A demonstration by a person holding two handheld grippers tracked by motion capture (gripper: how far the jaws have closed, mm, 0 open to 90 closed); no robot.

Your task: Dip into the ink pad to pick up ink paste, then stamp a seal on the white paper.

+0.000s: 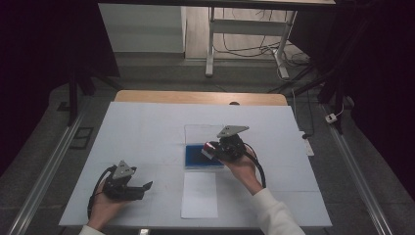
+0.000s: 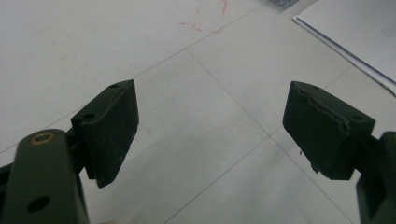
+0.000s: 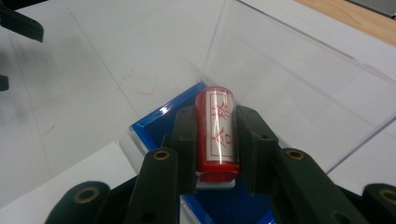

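Note:
My right gripper (image 1: 212, 148) is shut on a red cylindrical stamp (image 3: 217, 133) with a white label bearing red characters. It holds the stamp just above a blue ink pad (image 1: 195, 160) whose clear lid (image 3: 289, 84) stands open behind it. The stamp (image 1: 209, 146) shows between the jaws, over the pad's right part. A sheet of white paper (image 1: 199, 194) lies in front of the pad. My left gripper (image 1: 146, 186) rests low at the table's front left, open, with nothing between its pads (image 2: 112, 130).
A white mat (image 1: 147, 132) with faint grid lines and a few red marks (image 2: 205, 23) covers the wooden table. The paper's corner (image 2: 355, 32) lies ahead of the left gripper. A desk frame and cables (image 1: 254, 46) stand on the floor beyond.

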